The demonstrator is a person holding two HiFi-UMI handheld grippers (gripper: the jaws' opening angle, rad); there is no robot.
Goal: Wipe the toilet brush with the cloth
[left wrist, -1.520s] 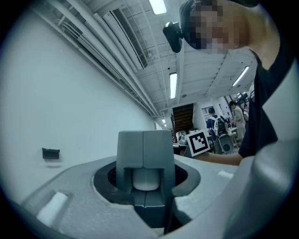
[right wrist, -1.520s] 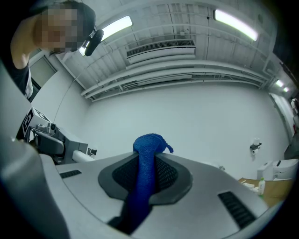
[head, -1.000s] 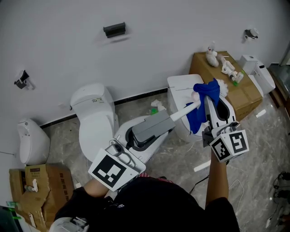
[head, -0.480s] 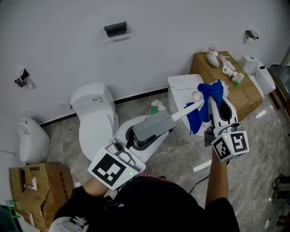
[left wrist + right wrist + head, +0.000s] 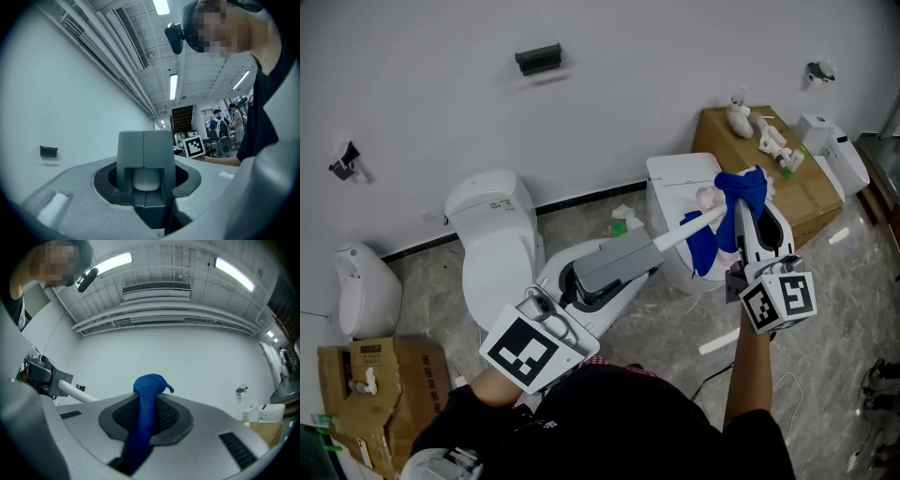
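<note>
From the head view: clamps the brush point(image 5: 686, 226) by the near end of its white handle in the left hand-held gripper point(image 5: 652, 243), roughly level above the floor, head end out over a white toilet point(image 5: 670, 178). Pinches a blue cloth point(image 5: 708, 246) in the right hand-held gripper point(image 5: 739, 204), draped over the brush's head end and hanging below the handle. Looks a light, stiff plastic rod, smooth and likely slippery; best gripped far back on the handle, as here, leaving the shaft free for wiping. From the left gripper view: shows grey pads point(image 5: 129, 150) closed around a rounded white handle end, seated snugly with no gap at either side. From the right gripper view: shows jaws nearly together on a bunched fold of blue, terry-like weave, soft and limp, trailing down between the pads; also catches the round white handle off to the left. Should wrap easily round the rod, yet could slip from so narrow a pinch if dragged hard; calls for gentle strokes. Cannot tell the bristles' condition under the cloth.
</note>
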